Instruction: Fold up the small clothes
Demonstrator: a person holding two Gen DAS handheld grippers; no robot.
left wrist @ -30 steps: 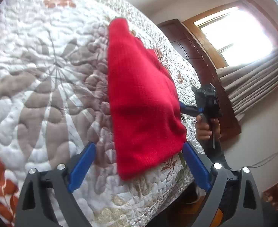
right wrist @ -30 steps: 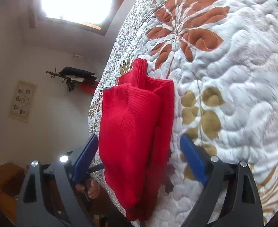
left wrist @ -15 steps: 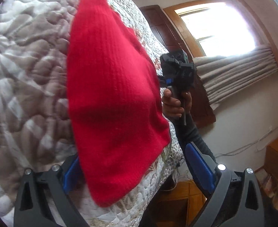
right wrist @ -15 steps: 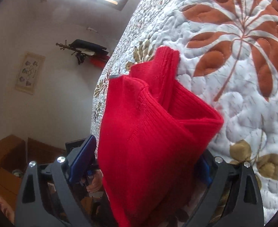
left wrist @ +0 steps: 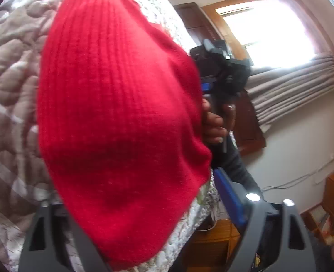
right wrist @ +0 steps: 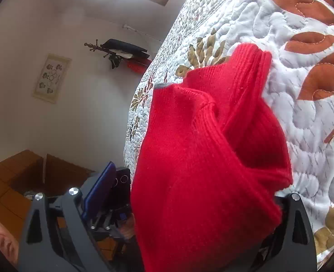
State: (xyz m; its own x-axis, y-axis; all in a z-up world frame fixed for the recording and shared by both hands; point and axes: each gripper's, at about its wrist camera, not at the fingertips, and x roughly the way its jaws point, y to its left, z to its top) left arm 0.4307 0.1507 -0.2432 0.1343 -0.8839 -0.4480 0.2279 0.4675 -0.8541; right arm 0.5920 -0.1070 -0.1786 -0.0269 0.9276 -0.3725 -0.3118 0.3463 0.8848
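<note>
My left claw (left wrist: 142,206) and right claw (right wrist: 187,206) stand spread around the red knit garment (left wrist: 121,113) above the quilt (right wrist: 303,90).

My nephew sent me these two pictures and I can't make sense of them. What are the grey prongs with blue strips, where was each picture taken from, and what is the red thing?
There is no robot here. A person holds a hand tool in each hand, each with two fingers and a wide-angle camera looking along them.

One picture looks out from the left gripper, the other from the right gripper. The blue strips are the finger pads.

The red thing is a knitted sweater, already partly folded, lying on a quilt on a bed. Both grippers look open, with the sweater's near edge between their fingers. Whether they touch it, I cannot tell.

The left picture also shows the hand holding the other tool.
</note>
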